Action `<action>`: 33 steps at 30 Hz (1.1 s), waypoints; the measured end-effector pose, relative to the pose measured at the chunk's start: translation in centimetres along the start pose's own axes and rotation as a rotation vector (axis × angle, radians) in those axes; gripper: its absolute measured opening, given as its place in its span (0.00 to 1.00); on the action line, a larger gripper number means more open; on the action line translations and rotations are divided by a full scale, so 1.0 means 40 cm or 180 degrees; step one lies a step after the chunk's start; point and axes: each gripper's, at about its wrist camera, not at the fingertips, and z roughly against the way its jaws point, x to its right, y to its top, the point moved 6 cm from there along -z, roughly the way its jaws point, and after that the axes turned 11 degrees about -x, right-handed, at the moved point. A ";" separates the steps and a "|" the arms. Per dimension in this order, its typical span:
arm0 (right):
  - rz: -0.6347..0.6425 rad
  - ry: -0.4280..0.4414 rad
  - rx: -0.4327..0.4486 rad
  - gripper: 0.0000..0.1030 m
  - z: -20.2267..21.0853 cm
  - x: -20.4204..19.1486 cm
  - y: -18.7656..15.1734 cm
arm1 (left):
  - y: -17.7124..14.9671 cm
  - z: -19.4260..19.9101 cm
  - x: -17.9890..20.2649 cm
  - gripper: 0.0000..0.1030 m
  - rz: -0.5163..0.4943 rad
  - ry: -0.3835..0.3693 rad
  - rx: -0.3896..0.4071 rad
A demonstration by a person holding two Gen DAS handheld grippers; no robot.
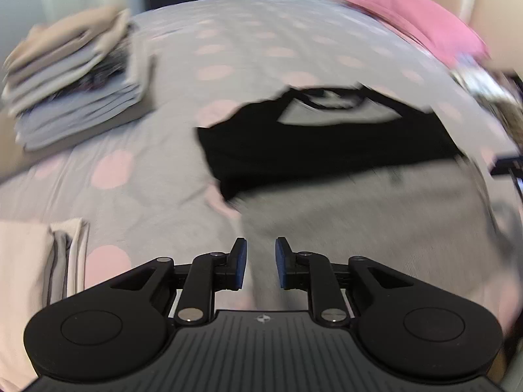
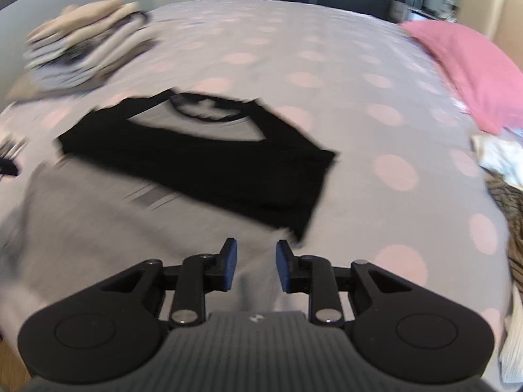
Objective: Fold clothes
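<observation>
A grey shirt with black sleeves and collar (image 1: 359,209) lies flat on the bed, its black sleeves (image 1: 327,143) folded across the chest. It also shows in the right wrist view (image 2: 114,215), black sleeve band (image 2: 202,166) across it. My left gripper (image 1: 260,263) is open and empty, just above the shirt's near left hem. My right gripper (image 2: 255,266) is open and empty over the near right hem. Both views are motion-blurred.
A stack of folded clothes (image 1: 72,81) sits at the bed's far left, also in the right wrist view (image 2: 85,42). A pink pillow (image 2: 467,65) lies far right. Folded pale cloth (image 1: 36,261) lies near left. Unfolded laundry (image 2: 510,196) lies at the right edge.
</observation>
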 end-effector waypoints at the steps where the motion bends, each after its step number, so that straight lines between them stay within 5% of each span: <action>1: 0.0085 0.0041 -0.0010 0.29 0.004 -0.016 -0.015 | -0.014 0.005 0.018 0.18 -0.0106 -0.0002 -0.0003; 6: 0.0821 0.0098 -0.0006 0.29 0.014 -0.102 -0.099 | -0.096 0.018 0.102 0.30 -0.0479 -0.0197 -0.0034; 12: 0.1722 -0.0072 -0.0071 0.29 0.020 -0.184 -0.210 | -0.201 0.001 0.211 0.43 -0.1519 0.0297 -0.0082; 21: 0.2655 -0.0501 -0.0231 0.35 -0.010 -0.235 -0.337 | -0.295 -0.071 0.242 0.44 -0.2436 0.1089 -0.0236; 24: 0.2791 -0.0610 -0.0219 0.43 -0.017 -0.231 -0.359 | -0.306 -0.088 0.239 0.44 -0.2619 0.1300 -0.0195; 30: 0.3032 -0.0957 -0.0113 0.42 -0.045 -0.233 -0.378 | -0.307 -0.126 0.240 0.44 -0.2786 0.1580 -0.0111; 33: 0.3219 -0.1194 -0.0049 0.39 -0.066 -0.240 -0.385 | -0.301 -0.134 0.239 0.27 -0.2798 0.1600 -0.0077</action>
